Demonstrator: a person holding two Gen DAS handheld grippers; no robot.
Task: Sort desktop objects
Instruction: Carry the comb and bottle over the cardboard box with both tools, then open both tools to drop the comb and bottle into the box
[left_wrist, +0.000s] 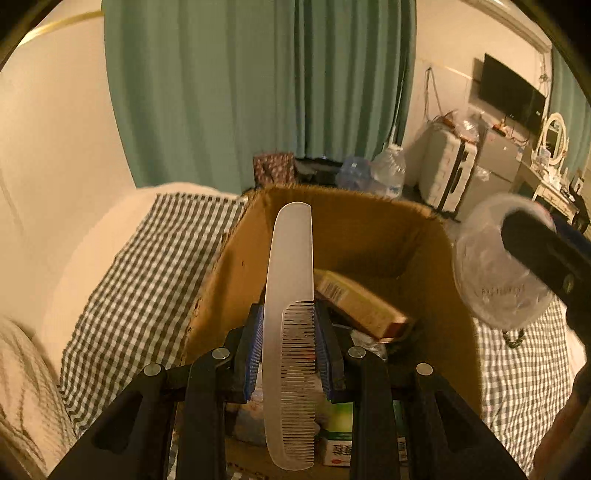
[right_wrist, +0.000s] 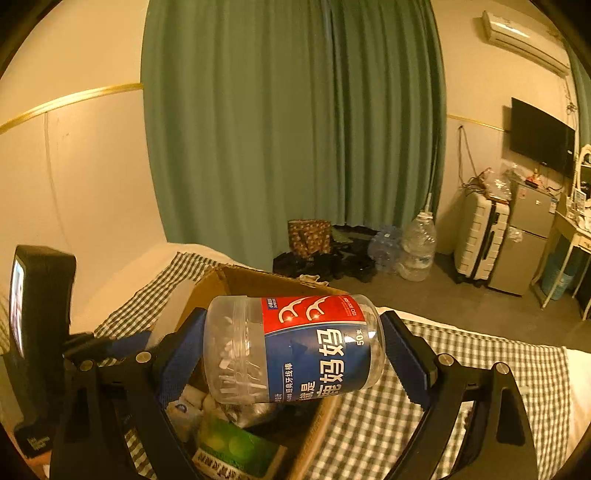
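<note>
The left gripper (left_wrist: 289, 350) pinches a frosted white comb (left_wrist: 290, 332) between its blue-padded fingers (left_wrist: 253, 354), the comb standing lengthwise along them with its plain handle end pointing away over the open cardboard box (left_wrist: 369, 221). The box sits on a bed covered with a green-and-white checked cloth (left_wrist: 147, 280), and holds a tan carton (left_wrist: 360, 306) and, nearer the camera, a green-and-white packet (left_wrist: 338, 424).

The right gripper (right_wrist: 295, 354) has its fingers (right_wrist: 406, 354) spread wide around a clear jar of floss picks (right_wrist: 291, 350), which lies crosswise between them, its cap end to the left pad and its base against the right pad. The jar hangs over the box's right rim (right_wrist: 325, 413), above a green carton (right_wrist: 236, 446) inside. In the left wrist view the same jar (left_wrist: 498, 266) shows at the right, beside the box.
</note>
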